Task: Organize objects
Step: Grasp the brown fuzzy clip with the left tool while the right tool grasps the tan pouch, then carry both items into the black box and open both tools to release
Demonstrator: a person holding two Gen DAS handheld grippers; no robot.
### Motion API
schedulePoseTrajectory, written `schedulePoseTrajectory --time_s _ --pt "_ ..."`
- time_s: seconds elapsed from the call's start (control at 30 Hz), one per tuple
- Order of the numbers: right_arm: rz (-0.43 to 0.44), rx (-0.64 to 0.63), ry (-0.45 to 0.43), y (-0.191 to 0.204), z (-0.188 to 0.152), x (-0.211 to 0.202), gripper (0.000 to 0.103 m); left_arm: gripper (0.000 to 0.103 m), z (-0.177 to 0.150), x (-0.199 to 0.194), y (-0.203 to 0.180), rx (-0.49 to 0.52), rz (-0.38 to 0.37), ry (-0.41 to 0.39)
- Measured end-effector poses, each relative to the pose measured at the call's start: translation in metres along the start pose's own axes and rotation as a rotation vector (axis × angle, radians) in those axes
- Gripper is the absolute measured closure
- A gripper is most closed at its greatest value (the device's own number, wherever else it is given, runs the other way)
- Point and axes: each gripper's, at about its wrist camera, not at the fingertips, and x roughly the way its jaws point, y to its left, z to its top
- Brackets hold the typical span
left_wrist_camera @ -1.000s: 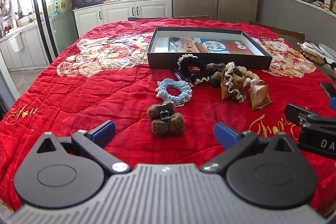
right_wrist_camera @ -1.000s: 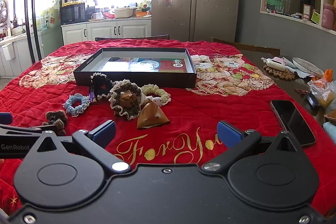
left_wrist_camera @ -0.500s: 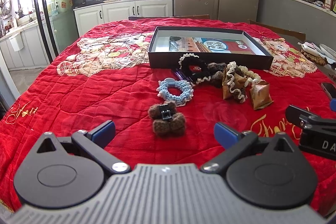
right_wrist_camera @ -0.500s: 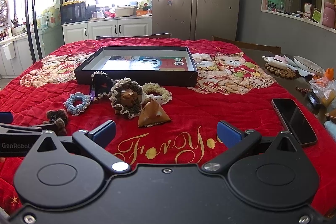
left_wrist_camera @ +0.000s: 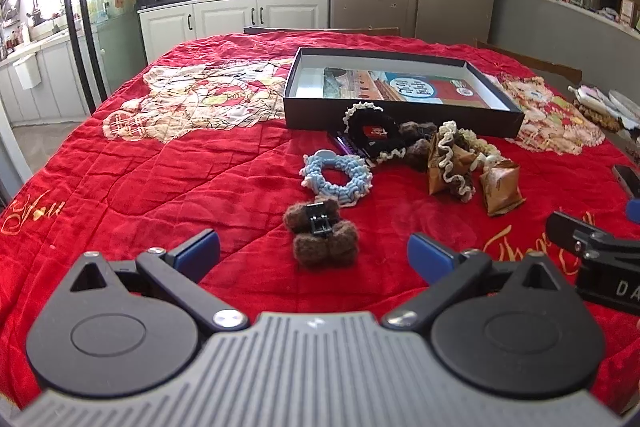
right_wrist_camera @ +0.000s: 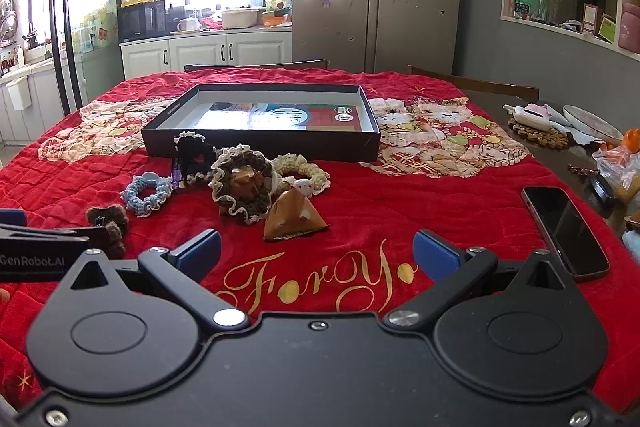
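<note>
Both tools stand with fingers wide apart and hold nothing: the left gripper (left_wrist_camera: 313, 253) hangs over the red cloth (left_wrist_camera: 160, 179) with the brown clip (left_wrist_camera: 320, 233) just beyond its gap at 12 o'clock, and the right gripper (right_wrist_camera: 316, 251) hangs over the gold lettering. From the clip, the blue scrunchie (left_wrist_camera: 338, 177) lies close at 12 o'clock, the other scrunchies and two snack packets (left_wrist_camera: 500, 187) bunch at 1 to 2 o'clock, and the open black box (left_wrist_camera: 400, 111) sits behind them all. A phone (right_wrist_camera: 564, 229) lies at 2 o'clock from the right gripper, well apart from the pile.
</note>
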Motion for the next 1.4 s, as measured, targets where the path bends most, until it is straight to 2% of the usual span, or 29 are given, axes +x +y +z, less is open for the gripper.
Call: schedulePoseTrajectory --time_s 0.2,0.33,0.43,0.57,0.7,0.8,0.87,1.07,1.23,1.4 --pt "0.026 -0.034 0.0 -0.005 0.005 0.021 0.006 0.0 0.002 0.022 0.01 0.017 -0.011 0.02" --pt "0.056 -0.071 0.035 -0.005 0.011 0.049 0.012 0.003 0.003 0.041 0.015 0.018 -0.032 0.039" --pt "0.085 -0.091 0.069 -0.005 0.016 0.074 0.018 0.011 0.004 0.051 0.014 0.026 -0.056 0.054" --pt "0.095 -0.105 0.11 -0.004 0.021 0.106 0.029 0.03 0.004 0.065 0.015 0.01 -0.099 0.087" --pt "0.133 -0.094 0.15 -0.005 0.022 0.127 0.034 0.049 0.005 0.069 0.018 0.004 -0.116 0.073" --pt "0.144 -0.105 0.164 -0.002 0.019 0.134 0.041 0.059 0.007 0.072 0.02 0.002 -0.124 0.074" --pt "0.153 -0.105 0.159 -0.001 0.018 0.135 0.05 0.061 0.008 0.072 0.02 0.01 -0.127 0.07" --pt "0.178 -0.057 0.164 -0.009 0.021 0.133 0.06 0.062 0.016 0.07 0.02 0.032 -0.162 0.066" --pt "0.201 0.003 0.16 -0.022 0.031 0.127 0.062 0.062 0.042 0.061 0.018 0.051 -0.21 0.018" --pt "0.227 0.023 0.129 -0.033 0.063 0.124 0.062 0.062 0.087 0.072 0.012 0.066 -0.243 -0.027"
